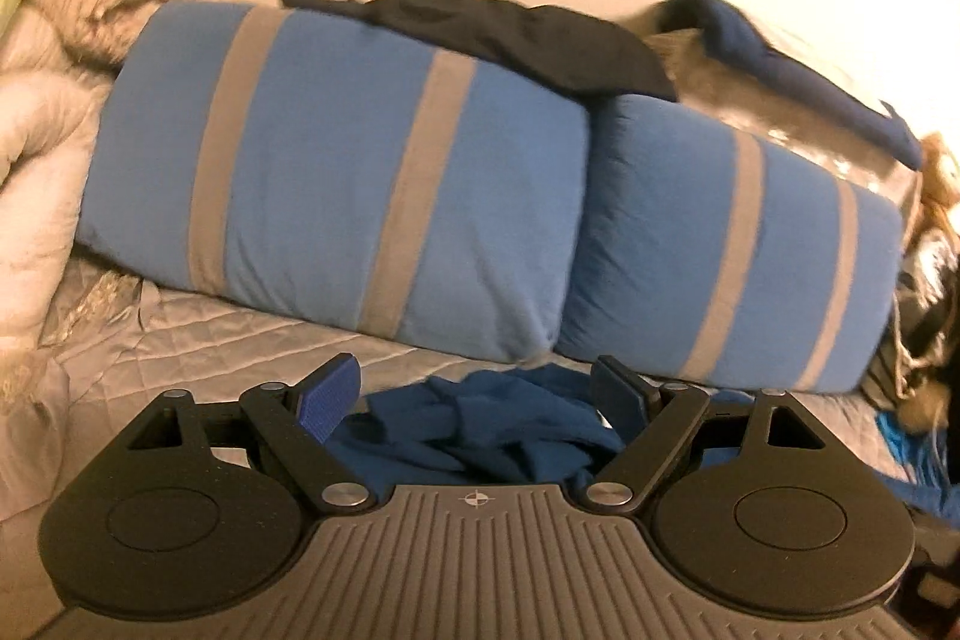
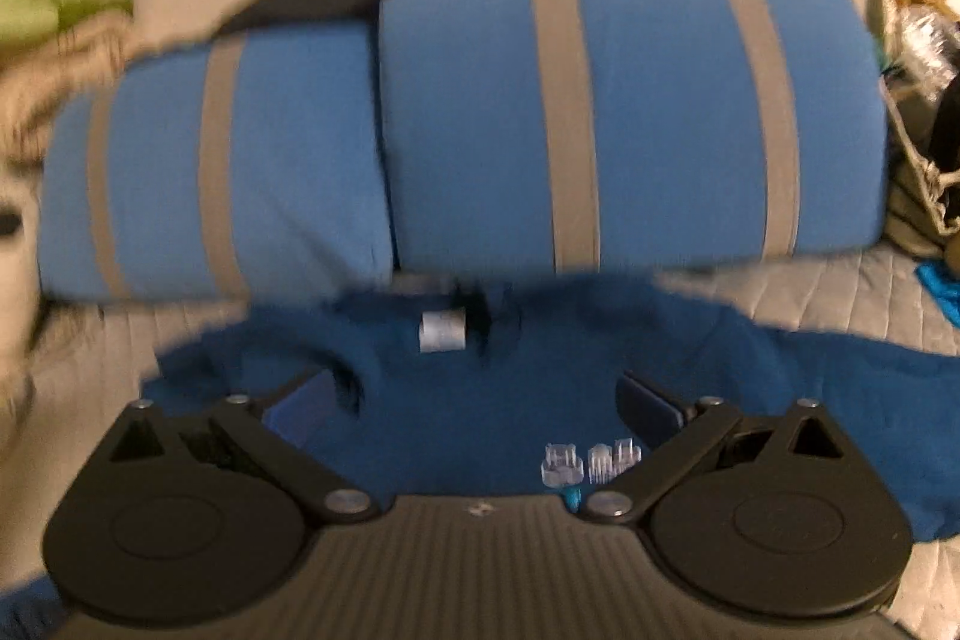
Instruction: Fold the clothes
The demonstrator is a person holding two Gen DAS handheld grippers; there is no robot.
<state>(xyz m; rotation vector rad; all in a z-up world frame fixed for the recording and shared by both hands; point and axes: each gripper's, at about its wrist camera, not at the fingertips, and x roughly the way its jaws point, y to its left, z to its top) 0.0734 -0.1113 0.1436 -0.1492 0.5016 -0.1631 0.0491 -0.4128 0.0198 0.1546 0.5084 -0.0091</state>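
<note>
A dark blue garment lies crumpled on the grey quilted bedspread, just below my left gripper, which stands open with nothing between its fingers. In the right wrist view the same blue garment spreads wide over the bedspread, with a small grey tag near its neck and a pale print on its front. My right gripper hovers over it, open and holding nothing. That view is blurred.
Two blue pillows with grey stripes lean along the wall behind the garment. A black garment and a navy one lie on top of them. A beige comforter is heaped at the left, with clutter at the right.
</note>
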